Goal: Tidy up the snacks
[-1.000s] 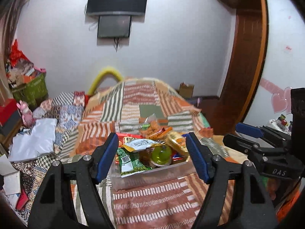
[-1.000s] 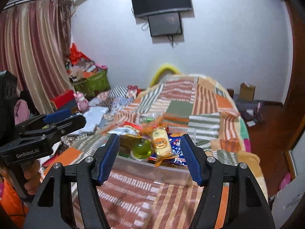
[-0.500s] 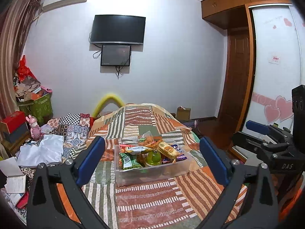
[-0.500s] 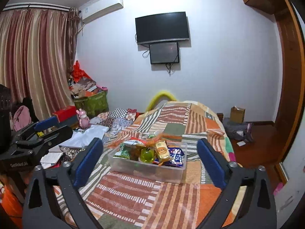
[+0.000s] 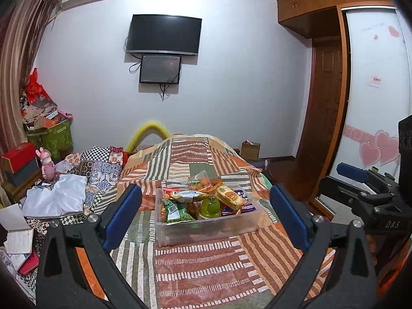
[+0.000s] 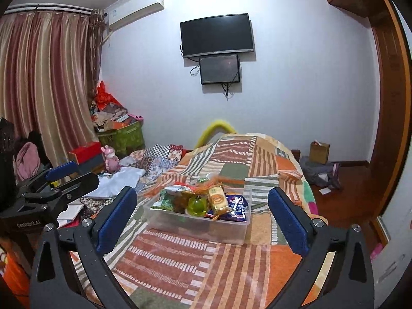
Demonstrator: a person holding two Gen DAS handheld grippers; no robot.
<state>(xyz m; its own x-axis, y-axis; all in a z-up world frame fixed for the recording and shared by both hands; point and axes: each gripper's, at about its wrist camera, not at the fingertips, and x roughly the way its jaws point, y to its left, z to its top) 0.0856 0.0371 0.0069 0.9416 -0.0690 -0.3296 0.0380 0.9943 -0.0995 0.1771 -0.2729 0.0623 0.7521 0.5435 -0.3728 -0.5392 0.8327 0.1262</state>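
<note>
Fingers [image 5: 123, 216] spread wide, snack box [image 5: 206, 229] lying well beyond them.

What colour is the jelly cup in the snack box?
Translucent yellow-green jelly cup, clearest in the right wrist view.

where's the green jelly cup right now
The green jelly cup sits in the clear snack bin on the bed, centre of both wrist views, between the green pea packet and the orange-faced biscuit pack.

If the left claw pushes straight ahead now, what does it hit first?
Probably the clear snack bin on the patchwork bedspread; it sits centred between the open left claw, though depth is uncertain.
</note>
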